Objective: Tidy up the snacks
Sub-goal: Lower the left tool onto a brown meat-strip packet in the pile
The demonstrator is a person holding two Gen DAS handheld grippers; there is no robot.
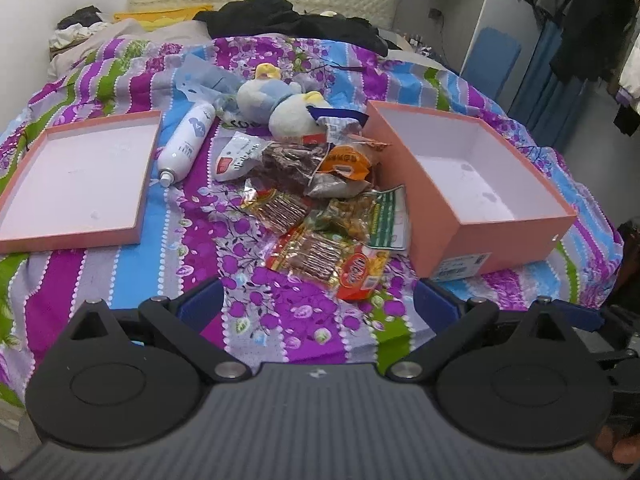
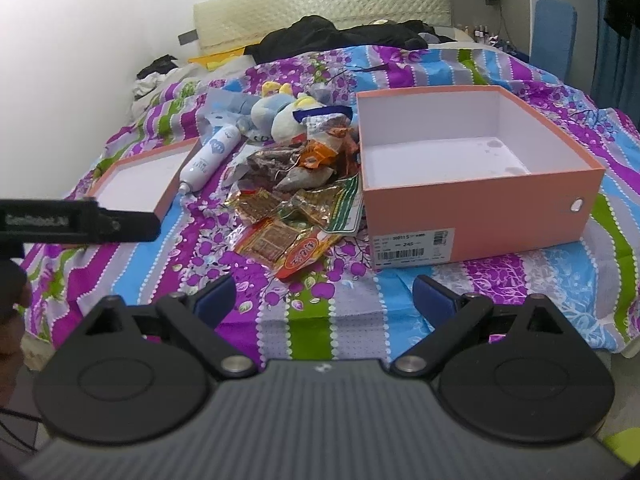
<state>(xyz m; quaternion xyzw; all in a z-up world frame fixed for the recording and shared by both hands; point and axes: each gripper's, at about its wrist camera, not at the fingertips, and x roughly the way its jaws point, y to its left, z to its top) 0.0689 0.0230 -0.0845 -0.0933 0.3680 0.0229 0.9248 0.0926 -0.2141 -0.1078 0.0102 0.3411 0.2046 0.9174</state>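
A heap of snack packets [image 1: 316, 208] lies on the striped bedspread between a pink box lid [image 1: 80, 176] on the left and an open, empty pink shoebox [image 1: 496, 232] on the right. The nearest packet is red and orange [image 1: 360, 272]. My left gripper [image 1: 318, 304] is open and empty, hovering just short of the heap. In the right wrist view the heap [image 2: 296, 204] lies left of the shoebox [image 2: 480, 208], and the lid [image 2: 136, 180] is further left. My right gripper [image 2: 324, 294] is open and empty, in front of the shoebox's labelled corner.
A white spray bottle [image 1: 186, 140] and a plush toy [image 1: 288, 108] lie behind the heap, among plastic bags. Dark clothes [image 1: 296, 20] are piled by the headboard. The left gripper's body [image 2: 80, 222] juts in at the left of the right wrist view. A wardrobe stands at the right.
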